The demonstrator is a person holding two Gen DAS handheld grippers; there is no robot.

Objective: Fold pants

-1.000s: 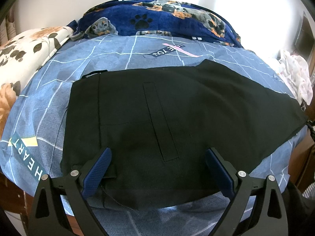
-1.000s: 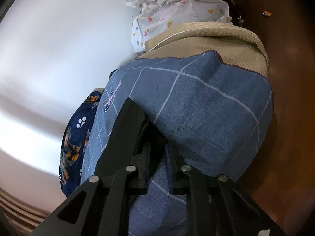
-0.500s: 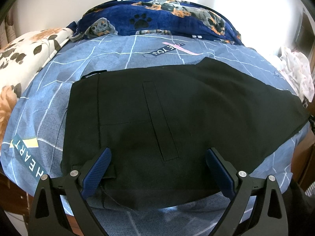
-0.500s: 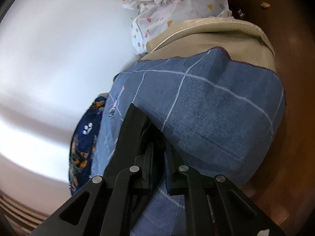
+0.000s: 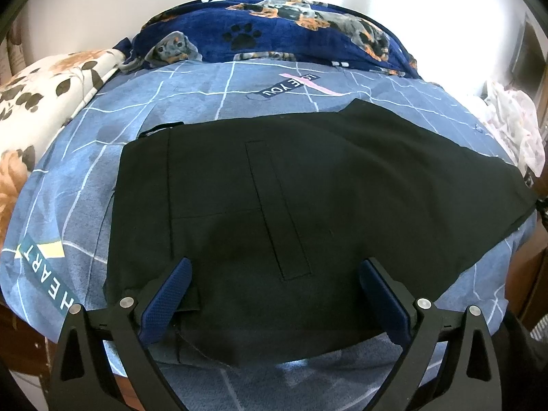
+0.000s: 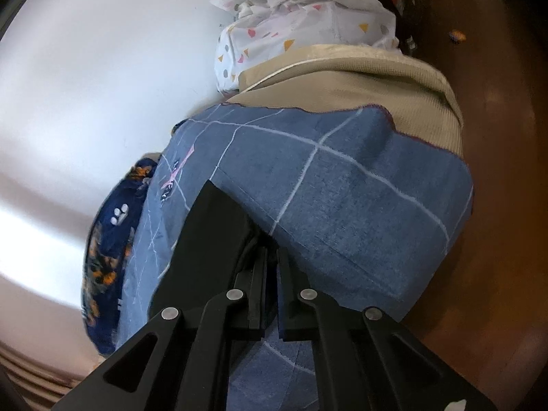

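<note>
**Right tongs pinch the pant leg end; left tongs wait wide over the waist**

Since a second ago, the right gripper [image 6: 270, 274] has drawn its fingers fully together, and the blue checked bedsheet [image 6: 359, 205] sits a little differently in its view after a slight turn of the wrist; the left wrist view is unchanged. Black fabric of the black trousers [image 5: 308, 212] runs in between the closed right fingers, so they appear clamped on the leg end near the corner of the bed. The left gripper [image 5: 274, 294] hangs over the near edge of the trousers with its blue-padded fingers [image 5: 167, 294] spread wide and nothing held between them.

The trousers lie flat across the bedsheet, waist toward the floral cream quilt [image 5: 44, 102], the leg running off toward the right edge of the bed, and the navy dog-print blanket [image 5: 274, 30] beyond.

To do this step well, I judge the right hand should check that it holds only trouser cloth and not the sheet beneath, then lift just clear and carry the leg end over toward the waist. The left tongs would best pin or grip the waist edge first, so the garment does not slide, and the edges should be matched before letting go.
</note>
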